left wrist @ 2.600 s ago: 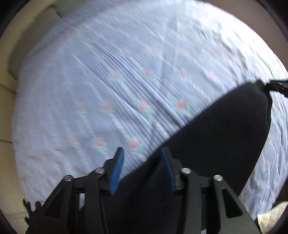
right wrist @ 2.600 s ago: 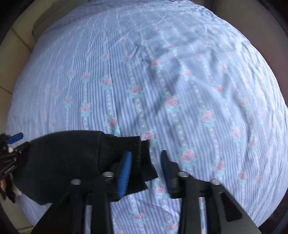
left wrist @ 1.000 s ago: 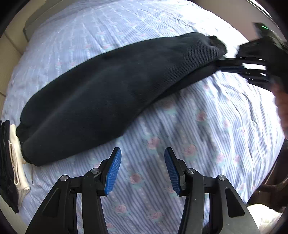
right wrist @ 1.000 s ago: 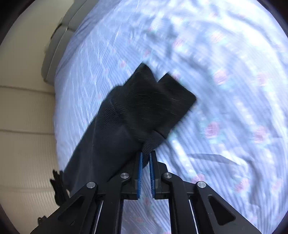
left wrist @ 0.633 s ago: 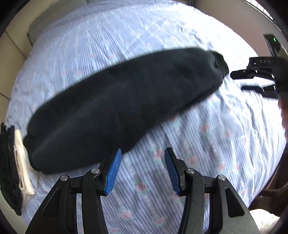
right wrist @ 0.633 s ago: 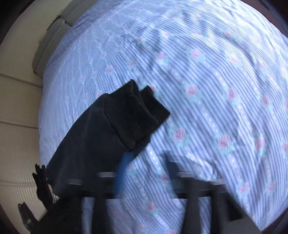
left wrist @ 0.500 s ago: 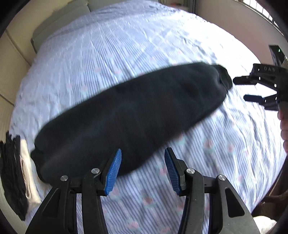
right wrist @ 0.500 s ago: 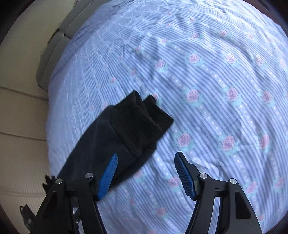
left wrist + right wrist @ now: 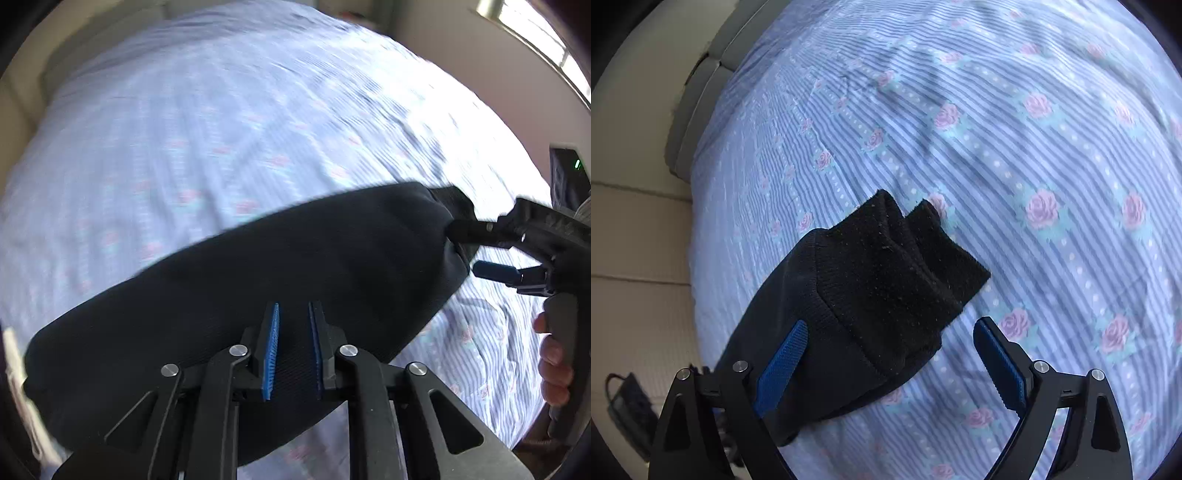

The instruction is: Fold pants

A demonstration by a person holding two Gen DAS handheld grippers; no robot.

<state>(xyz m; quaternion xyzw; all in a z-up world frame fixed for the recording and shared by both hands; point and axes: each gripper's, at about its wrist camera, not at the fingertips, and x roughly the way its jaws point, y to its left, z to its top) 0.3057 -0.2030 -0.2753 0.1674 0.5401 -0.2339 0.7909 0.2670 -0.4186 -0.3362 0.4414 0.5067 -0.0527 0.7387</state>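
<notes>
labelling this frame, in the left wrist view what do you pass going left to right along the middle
black pants lying lengthwise on the floral striped bedsheet → ribbed cuffs at the pants' right end → right gripper, open around the cuffs → the person's hand on its handle

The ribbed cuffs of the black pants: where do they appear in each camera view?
Left wrist: the cuffs sit at far right, beside the right gripper.
Right wrist: the cuffs fill the centre, between the open fingers.
Shared landmark: the rose-striped sheet under the black pants.

No readable text or labels anywhere
</notes>
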